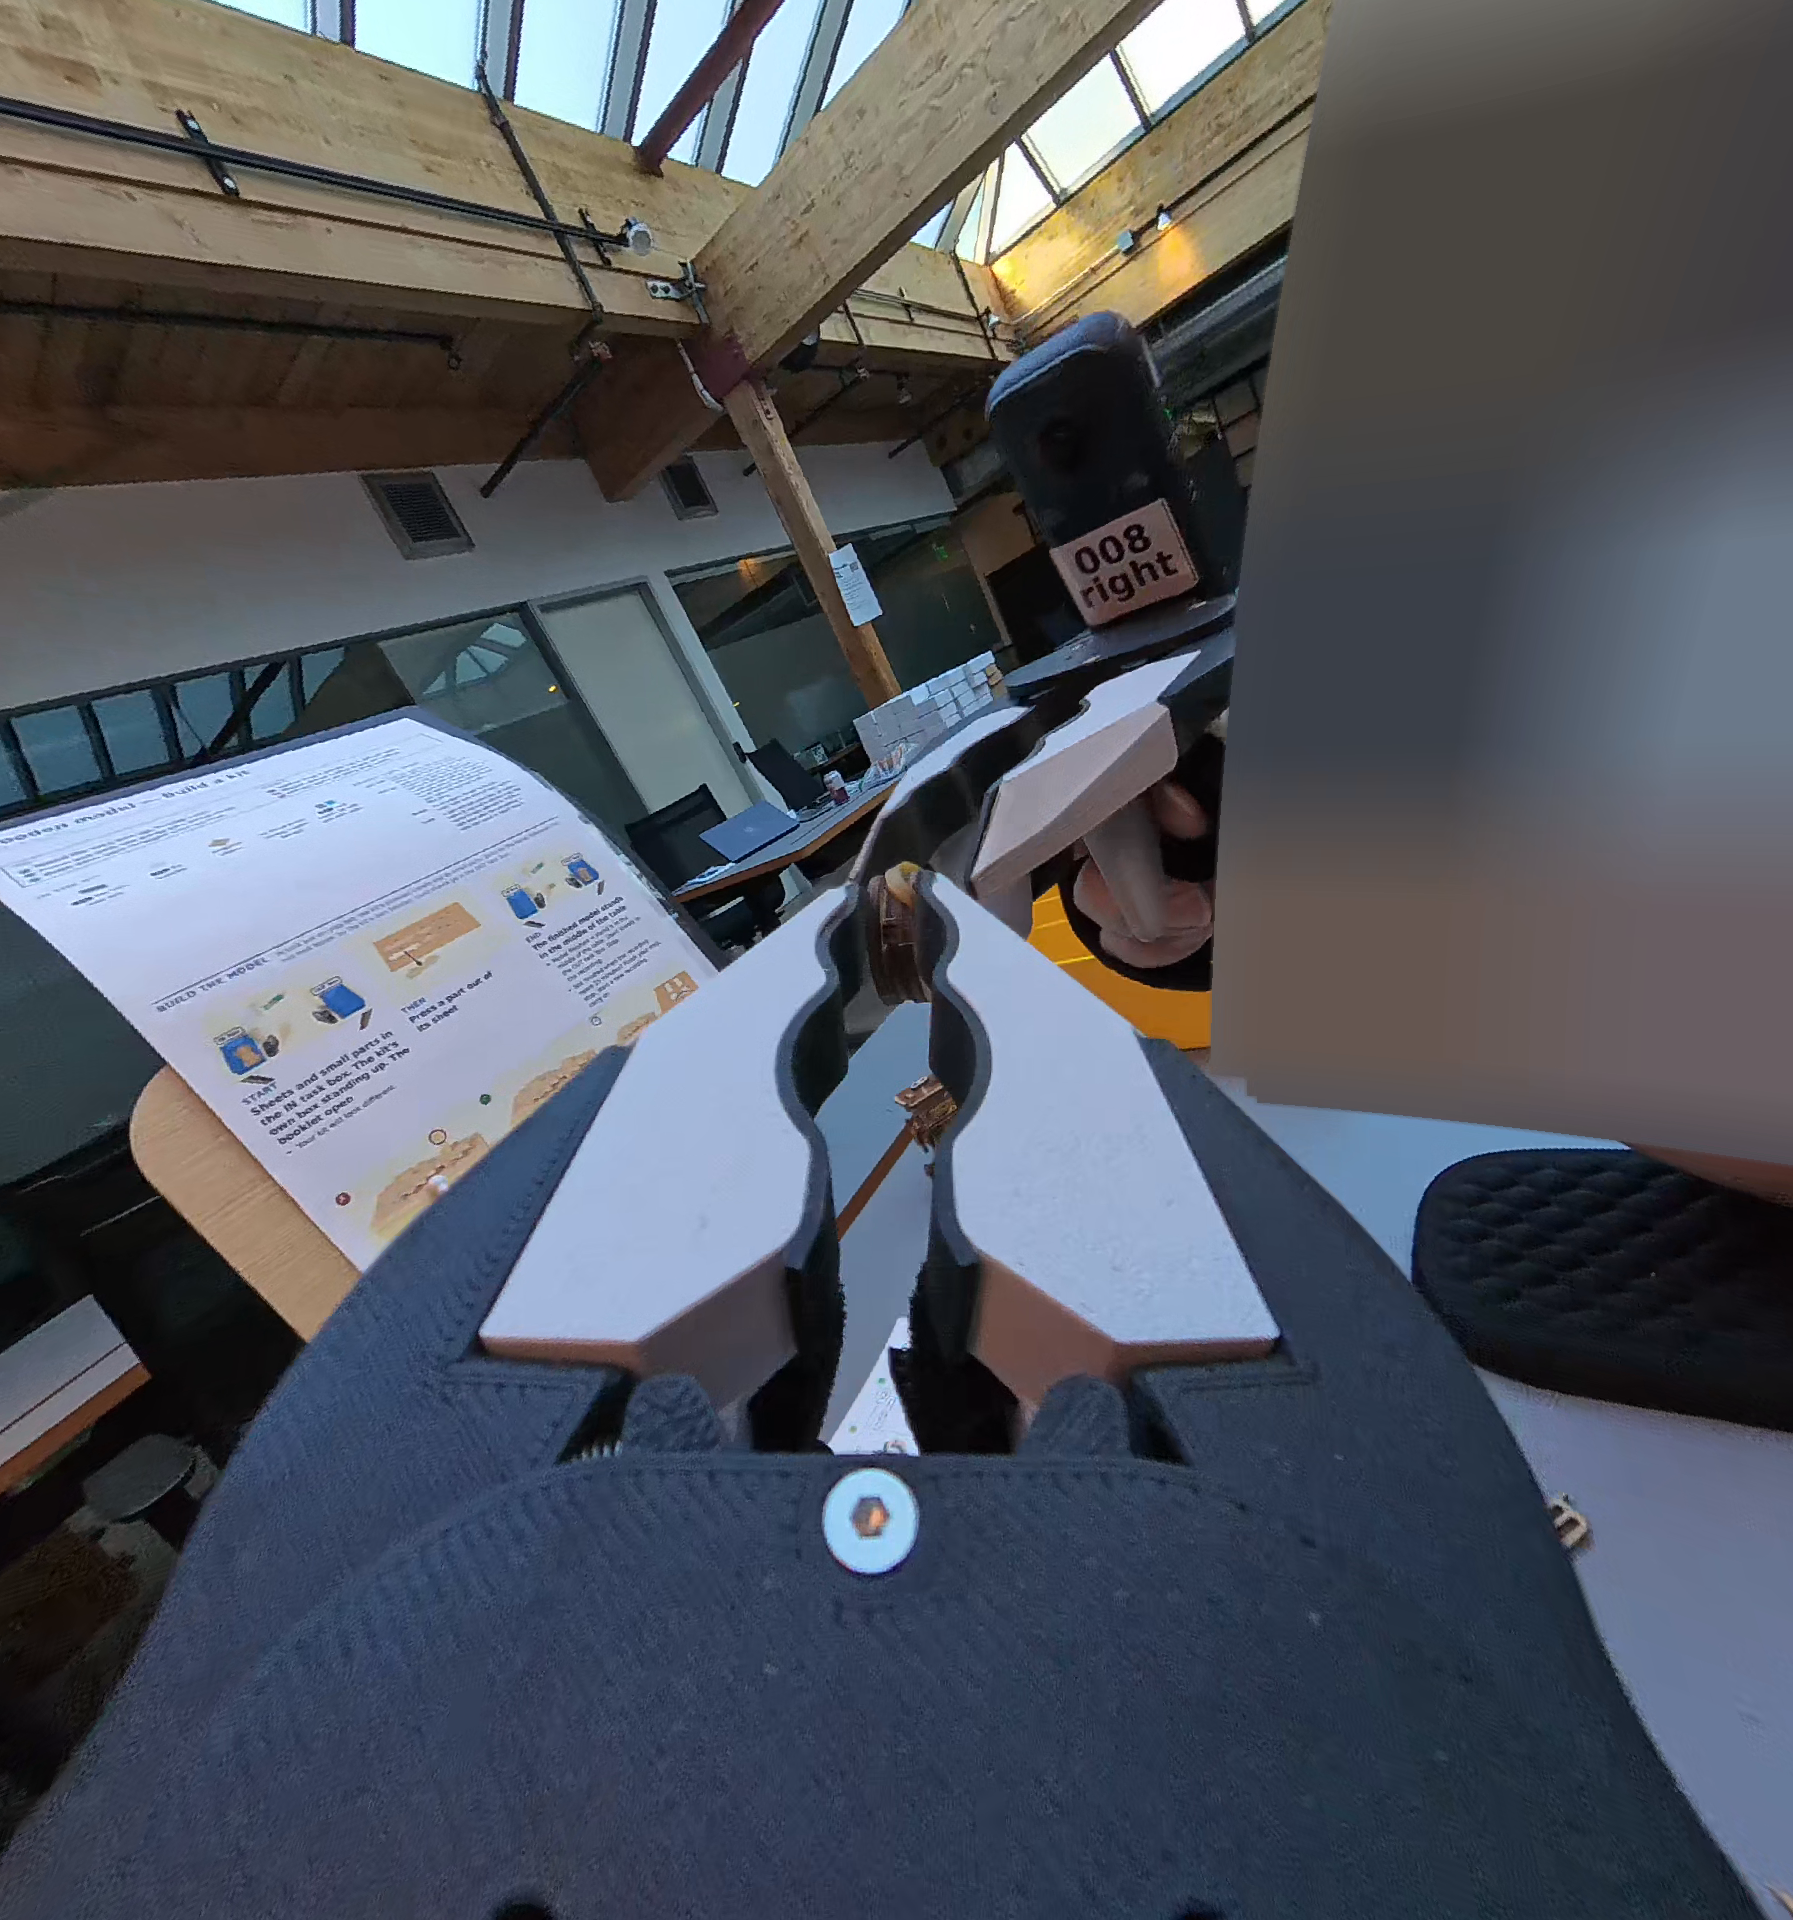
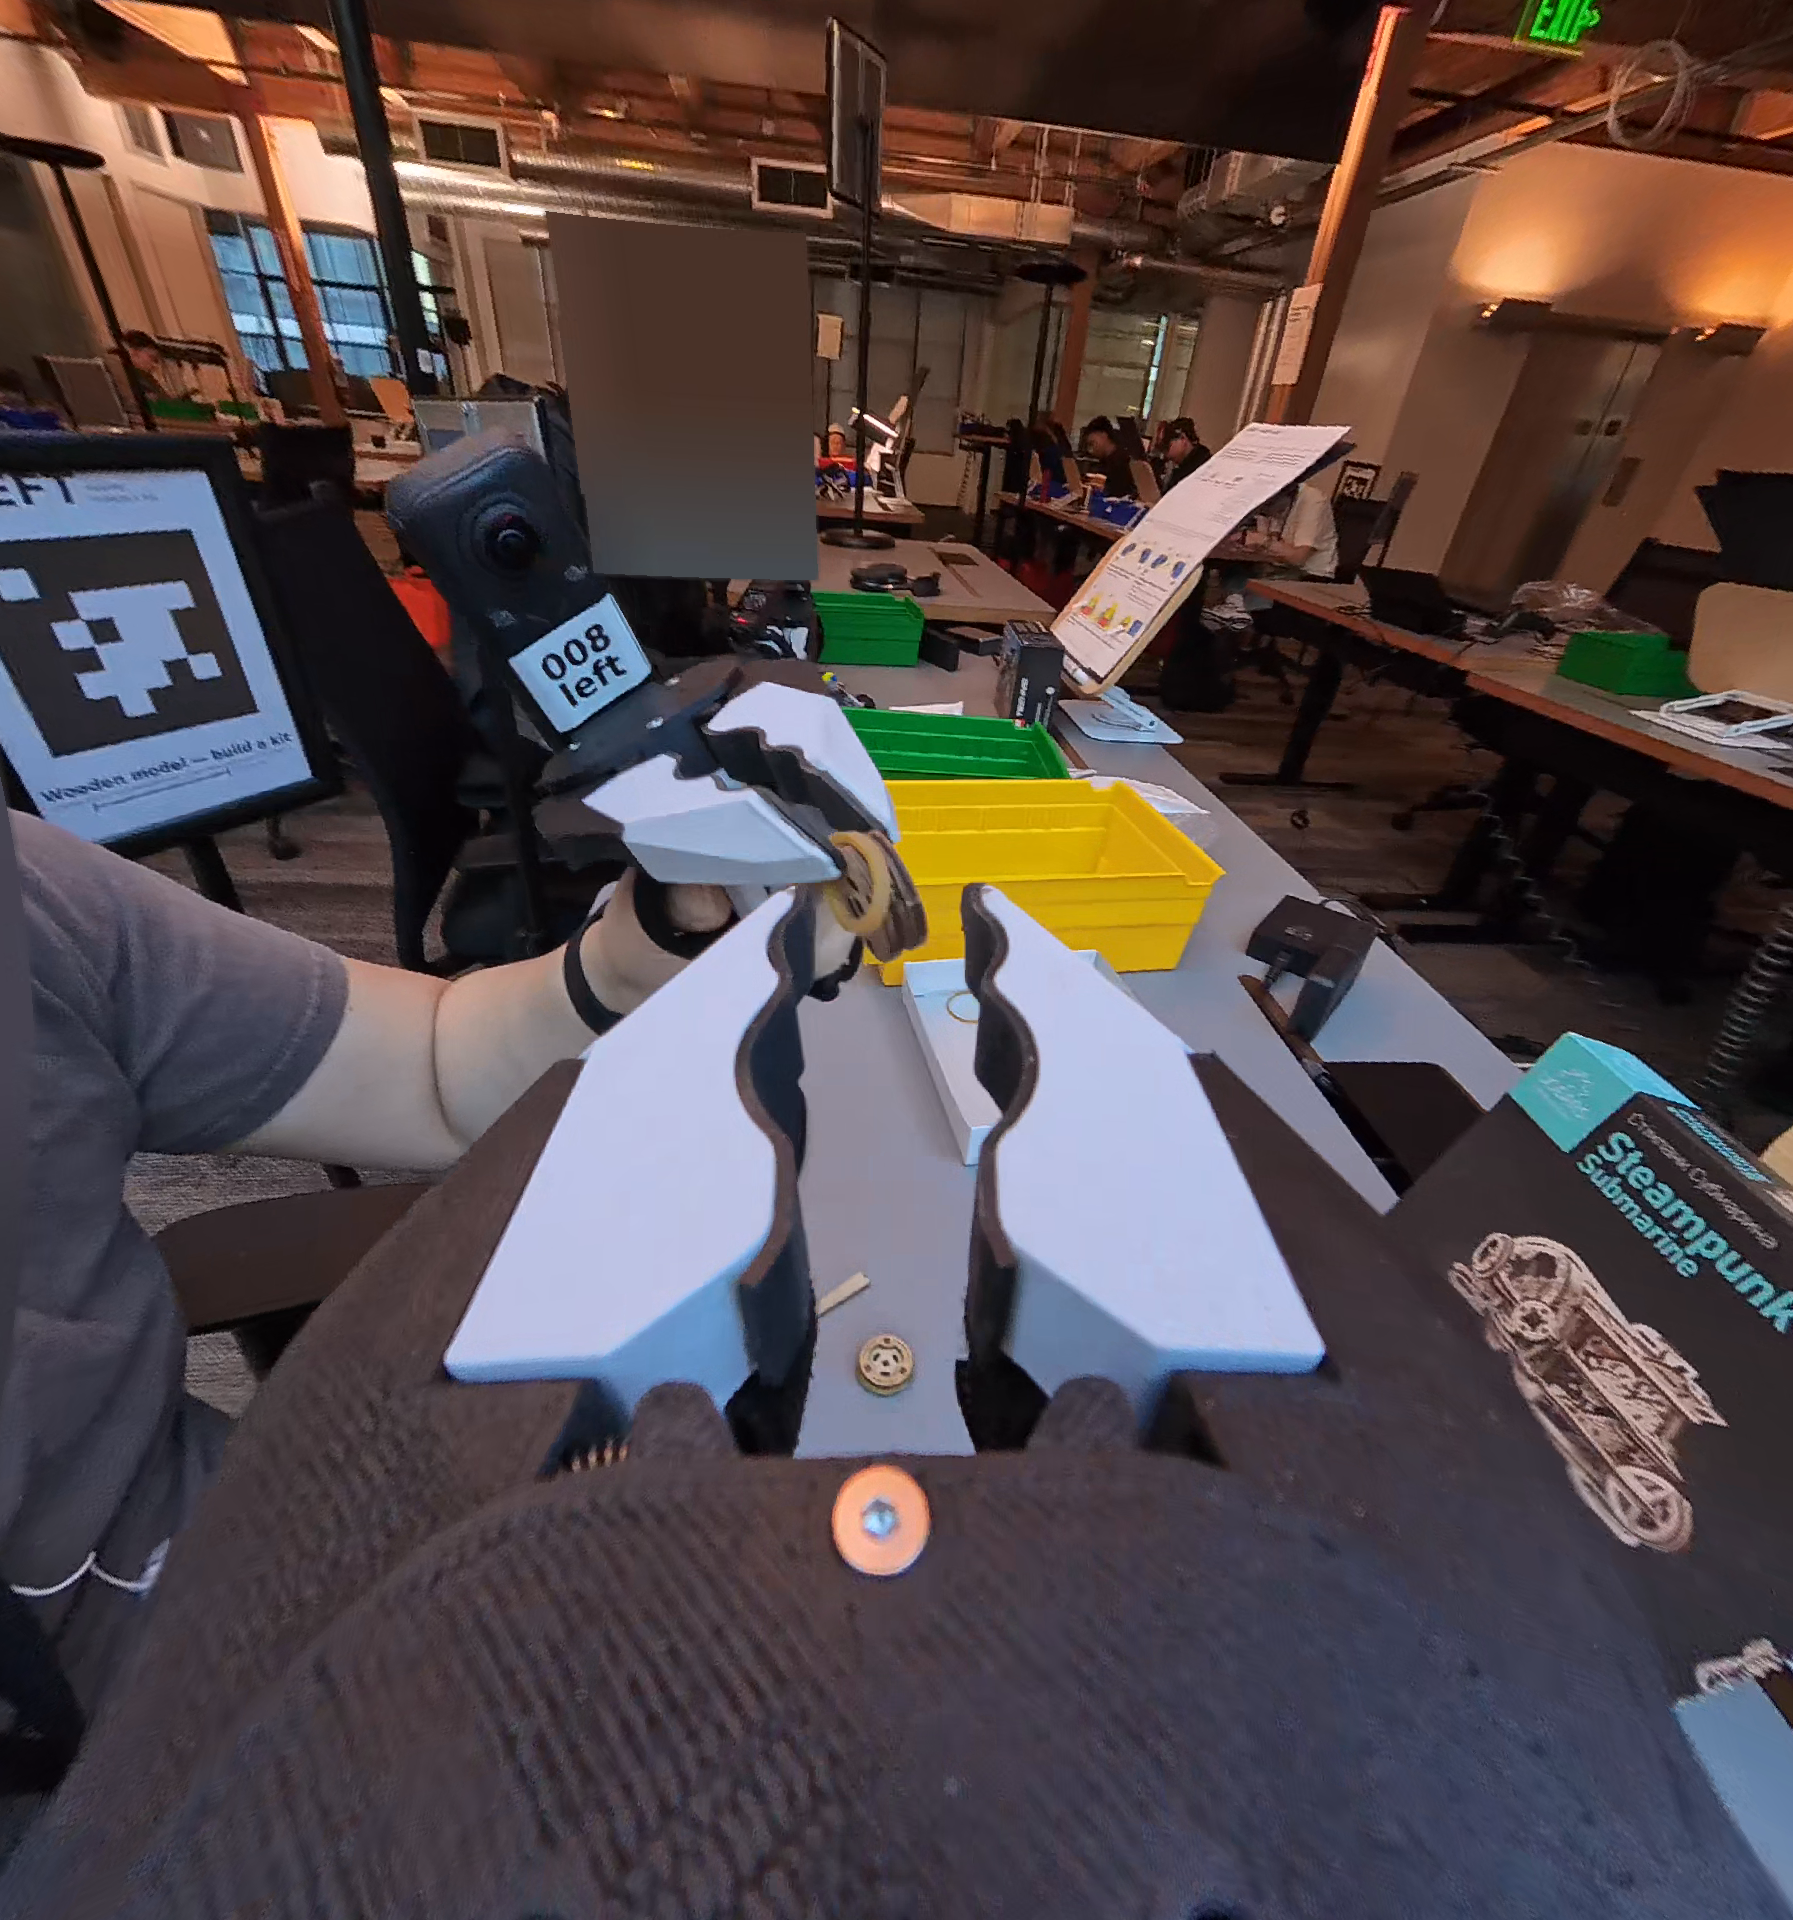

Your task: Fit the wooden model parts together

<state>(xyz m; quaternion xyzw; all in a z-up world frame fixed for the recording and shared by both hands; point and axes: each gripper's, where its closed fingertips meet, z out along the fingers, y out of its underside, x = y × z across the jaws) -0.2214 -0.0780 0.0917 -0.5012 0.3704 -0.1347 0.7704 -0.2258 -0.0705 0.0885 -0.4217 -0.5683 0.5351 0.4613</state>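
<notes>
Open workshop hall with timber beams and skylights is seen behind; a long grey table carries the kit. On it, a yellow bin with a green bin behind it, a shallow white tray holding a loose ring, a dark kit box at the near right, and an instruction sheet propped on a wooden stand at the far side.

The left claw is closed down on a round wooden wheel assembly, pinched at the fingertips and held up in the air above the table; the same stacked disc piece is seen from the right wrist view, tilted, at the tip of the left claw. The right claw is held apart, nothing between its fingers, its tips just beside the held assembly. In the left view the right claw is met tip to tip with the assembly between; contact cannot be confirmed.

A small round wooden gear and a thin wooden sliver are left lying on the table, near, below the right claw.

Step judged: mid-assembly, wheel part presented for mating or regrip. Next move is judged to call for the empty right claw to be closed on the assembly's free edge, or lowered for the loose gear, with axes lined up carefully, since thin plywood is likely to bind or crack if pushed askew.
</notes>
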